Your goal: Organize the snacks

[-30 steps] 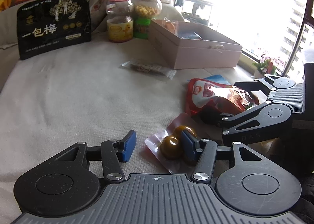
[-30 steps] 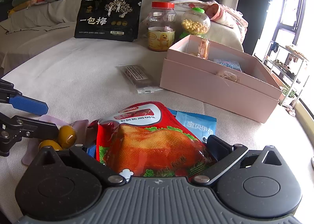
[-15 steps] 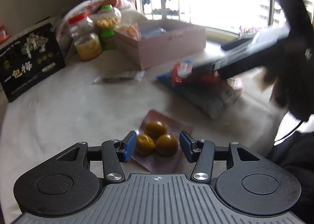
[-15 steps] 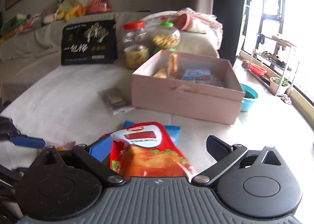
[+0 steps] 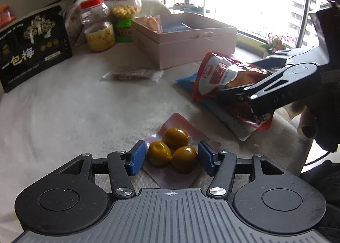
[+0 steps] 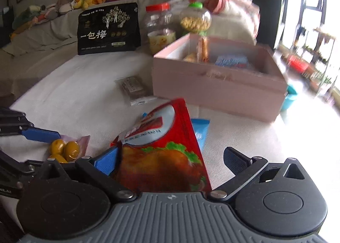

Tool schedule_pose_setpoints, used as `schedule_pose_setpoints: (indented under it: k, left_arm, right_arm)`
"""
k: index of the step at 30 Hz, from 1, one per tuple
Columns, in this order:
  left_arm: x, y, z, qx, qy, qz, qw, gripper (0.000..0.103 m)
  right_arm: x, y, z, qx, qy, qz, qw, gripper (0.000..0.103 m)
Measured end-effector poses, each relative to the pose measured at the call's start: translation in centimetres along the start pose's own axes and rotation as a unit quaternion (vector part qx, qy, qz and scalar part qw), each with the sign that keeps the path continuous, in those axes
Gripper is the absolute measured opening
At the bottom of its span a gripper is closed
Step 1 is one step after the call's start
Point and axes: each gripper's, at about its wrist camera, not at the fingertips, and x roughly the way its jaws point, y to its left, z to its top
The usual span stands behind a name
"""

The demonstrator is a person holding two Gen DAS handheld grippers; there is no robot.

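A clear packet of three brown-yellow olives (image 5: 172,151) lies on the white cloth. My left gripper (image 5: 172,157) straddles it with its jaws opening. Each blue pad stands just off the olives on either side. A red chicken-snack packet (image 6: 161,147) is tipped up on edge between the wide jaws of my right gripper (image 6: 171,160). It rests against the left blue pad, and a gap shows before the right pad. In the left wrist view the red packet (image 5: 221,73) slants up above a blue packet (image 5: 184,78), with the right gripper's fingers (image 5: 265,87) across it.
An open pink box (image 5: 191,49) holding a few snacks stands behind. A clear-wrapped brown bar (image 5: 129,74) lies in front of it. A black pouch (image 5: 31,49), a red-lidded jar (image 5: 97,28) and a green-capped jar (image 5: 125,15) line the back. Windows are on the right.
My left gripper shifted so the olive packet, earlier beside its right pad, now lies between both pads. The red packet went from lying flat to tipped up, and the right view swung toward the box.
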Motion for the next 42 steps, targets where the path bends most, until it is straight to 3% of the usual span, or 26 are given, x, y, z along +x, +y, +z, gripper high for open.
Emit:
schedule_pose_setpoints:
  k: [3, 7, 15, 20, 24, 27, 31, 37, 39, 41, 42]
  left_arm:
    - [-0.1, 0.0, -0.4, -0.011, -0.011, 0.001, 0.9999, 0.061]
    - [-0.3, -0.7, -0.9, -0.001, -0.026, 0.018, 0.9995, 0.061]
    - [-0.6, -1.0, -1.1, 0.000, -0.035, 0.021, 0.9992, 0.058]
    - [-0.7, -1.0, -1.1, -0.001, -0.035, 0.020, 0.9992, 0.058]
    - [-0.7, -1.2, -1.2, 0.002, -0.038, 0.026, 0.9990, 0.058]
    - [-0.8, -1.3, -1.4, 0.002, -0.044, 0.030, 0.9986, 0.058]
    - [-1.0, -0.9, -1.8, -0.009, -0.057, 0.023, 0.9981, 0.057]
    - [-1.2, -0.6, -1.9, -0.018, -0.065, 0.013, 0.9977, 0.057]
    - [-1.3, -0.6, -1.9, -0.021, -0.067, 0.010, 0.9975, 0.057]
    - [-1.5, -0.6, -2.0, -0.025, -0.070, 0.007, 0.9972, 0.056]
    - [-1.5, -0.6, -2.0, -0.025, -0.071, 0.006, 0.9971, 0.056]
  right_arm:
    - [0.3, -1.6, 0.0, 0.054, 0.017, 0.037, 0.998, 0.102]
    - [-0.3, -1.1, -0.1, 0.044, 0.019, 0.052, 0.998, 0.102]
    - [-0.3, 2.3, 0.9, -0.040, 0.007, 0.022, 0.999, 0.102]
    - [0.7, 3.0, 1.2, -0.017, 0.023, 0.017, 0.999, 0.102]
    - [1.7, 3.6, 1.4, -0.002, 0.022, -0.018, 1.000, 0.103]
    - [2.8, 4.0, 1.6, -0.003, 0.044, -0.050, 0.998, 0.103]
    - [3.1, 4.0, 1.8, -0.004, 0.059, -0.059, 0.996, 0.102]
    - [1.5, 4.6, 2.2, -0.030, 0.056, -0.058, 0.996, 0.082]
    - [0.6, 4.9, 2.5, -0.045, 0.046, -0.062, 0.996, 0.068]
    - [0.1, 5.0, 2.9, -0.051, 0.051, -0.048, 0.996, 0.041]
    - [0.1, 4.9, 3.1, -0.048, 0.057, -0.040, 0.996, 0.040]
